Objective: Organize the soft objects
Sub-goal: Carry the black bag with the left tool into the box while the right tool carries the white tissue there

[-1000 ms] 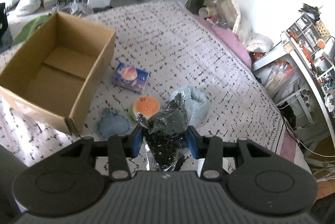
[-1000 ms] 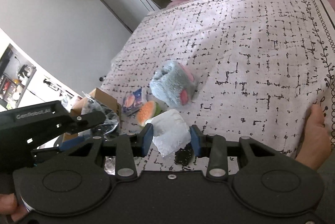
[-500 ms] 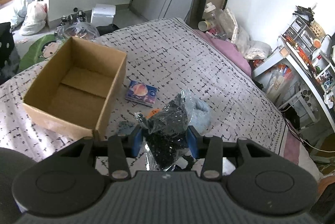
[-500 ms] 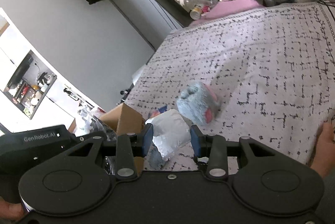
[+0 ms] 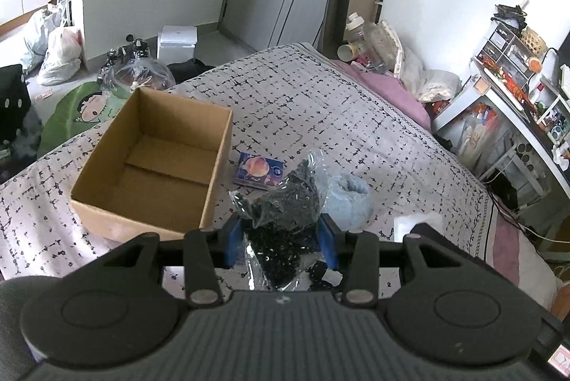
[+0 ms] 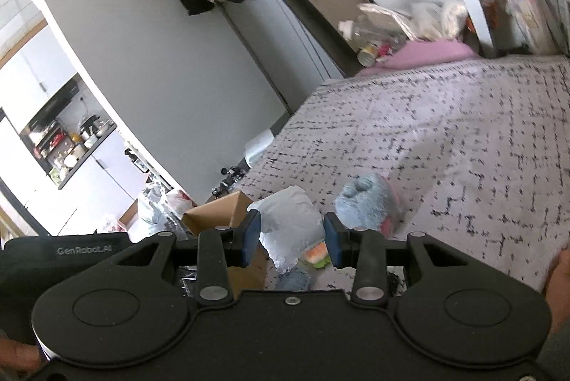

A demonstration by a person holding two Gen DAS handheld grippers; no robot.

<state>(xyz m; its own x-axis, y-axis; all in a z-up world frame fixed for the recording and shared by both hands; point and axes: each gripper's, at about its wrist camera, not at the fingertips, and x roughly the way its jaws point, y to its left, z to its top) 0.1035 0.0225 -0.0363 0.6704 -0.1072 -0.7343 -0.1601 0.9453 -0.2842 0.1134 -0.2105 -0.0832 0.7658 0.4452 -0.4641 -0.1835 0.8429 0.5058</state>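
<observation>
My left gripper (image 5: 281,240) is shut on a clear plastic bag of black bits (image 5: 285,206), held above the bed to the right of an open, empty cardboard box (image 5: 153,163). My right gripper (image 6: 290,238) is shut on a white soft packet (image 6: 290,226), held in the air. A light blue plush with pink patches (image 5: 347,199) lies on the bed beyond my left gripper and also shows in the right wrist view (image 6: 370,206). An orange and green plush (image 6: 315,254) and a blue knitted piece (image 6: 294,279) lie below my right gripper.
A small blue packet with an orange picture (image 5: 258,169) lies beside the box. The patterned bedspread (image 5: 320,110) stretches away to a pink pillow (image 5: 388,85). Bags and a green cushion (image 5: 82,110) lie on the floor left of the bed. A cluttered desk (image 5: 513,99) stands at the right.
Both grippers have risen away from the bed with their loads. The box and plush look smaller and farther below; my left gripper has drawn nearer the box.
</observation>
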